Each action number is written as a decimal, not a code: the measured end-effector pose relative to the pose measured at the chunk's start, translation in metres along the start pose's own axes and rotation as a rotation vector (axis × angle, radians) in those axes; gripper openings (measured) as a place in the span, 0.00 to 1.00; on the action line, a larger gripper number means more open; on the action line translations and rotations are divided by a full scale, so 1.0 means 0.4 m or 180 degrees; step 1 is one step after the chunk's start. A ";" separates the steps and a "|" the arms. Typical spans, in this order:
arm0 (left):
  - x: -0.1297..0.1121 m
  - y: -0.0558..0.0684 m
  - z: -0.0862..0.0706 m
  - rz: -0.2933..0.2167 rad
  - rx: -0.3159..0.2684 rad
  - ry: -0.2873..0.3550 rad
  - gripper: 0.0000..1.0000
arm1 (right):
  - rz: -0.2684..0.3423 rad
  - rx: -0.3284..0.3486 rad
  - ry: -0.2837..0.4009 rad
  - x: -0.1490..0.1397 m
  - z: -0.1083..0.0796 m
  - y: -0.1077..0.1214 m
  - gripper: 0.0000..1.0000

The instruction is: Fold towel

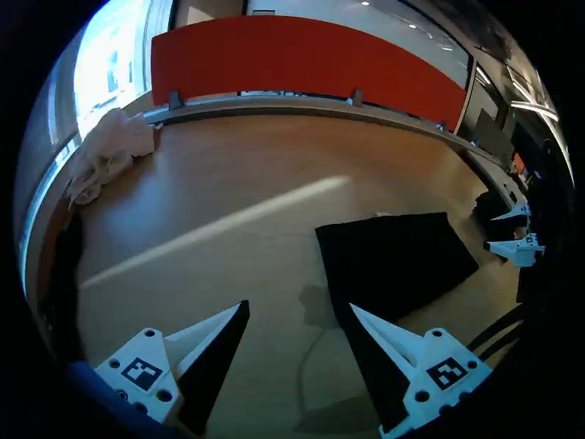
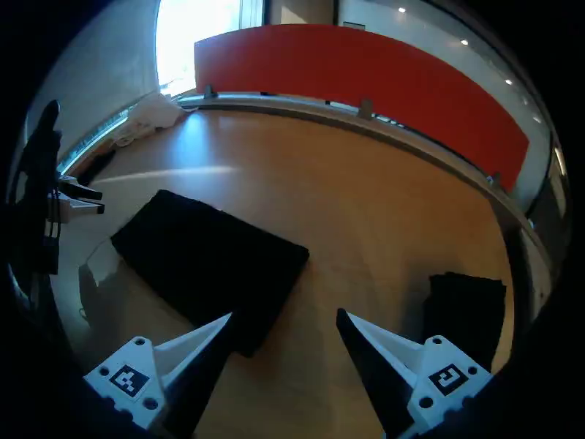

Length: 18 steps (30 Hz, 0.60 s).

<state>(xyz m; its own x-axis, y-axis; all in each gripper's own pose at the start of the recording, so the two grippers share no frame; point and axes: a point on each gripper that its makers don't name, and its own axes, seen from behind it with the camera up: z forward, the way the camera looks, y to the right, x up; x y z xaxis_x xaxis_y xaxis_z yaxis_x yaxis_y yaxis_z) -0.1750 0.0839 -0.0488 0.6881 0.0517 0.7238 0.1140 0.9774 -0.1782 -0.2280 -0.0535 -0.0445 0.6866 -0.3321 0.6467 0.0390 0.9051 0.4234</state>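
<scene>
A black towel [image 1: 398, 256] lies flat and folded on the wooden table [image 1: 241, 175]. In the left gripper view my left gripper [image 1: 298, 318] hangs open above the table, the towel's near corner by its right finger. At the far right edge of that view the right gripper [image 1: 519, 234] is small, its fingers apart. The right gripper view has the same black towel [image 2: 212, 263] at left of centre. My right gripper [image 2: 285, 322] is open above the towel's near corner, nothing between its fingers. The left gripper [image 2: 77, 199] shows at the far left edge.
A crumpled white cloth [image 1: 110, 150] sits at the table's far left corner by the window, seen too as the white cloth [image 2: 150, 113]. A second dark folded cloth [image 2: 468, 311] lies at the right. A red divider panel [image 1: 307, 62] runs along the table's back edge.
</scene>
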 end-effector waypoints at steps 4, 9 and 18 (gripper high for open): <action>-0.021 -0.016 -0.022 -0.0065 0.0057 0.0000 0.90 | -0.0044 0.0050 -0.0013 -0.011 -0.001 -0.011 1.00; -0.040 -0.035 -0.048 -0.0119 0.0122 0.0012 0.90 | -0.0118 0.0129 -0.0032 -0.020 0.000 -0.027 1.00; -0.070 -0.062 -0.092 -0.0230 0.0220 0.0029 0.90 | -0.0299 0.0280 -0.0101 -0.038 0.007 -0.056 0.96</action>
<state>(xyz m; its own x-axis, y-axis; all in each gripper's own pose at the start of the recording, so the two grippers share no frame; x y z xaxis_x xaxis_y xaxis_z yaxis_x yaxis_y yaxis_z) -0.1706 0.0508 -0.0892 0.6864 -0.0209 0.7269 0.1140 0.9903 -0.0791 -0.2414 -0.0694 -0.0619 0.6596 -0.4238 0.6207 0.0374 0.8434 0.5360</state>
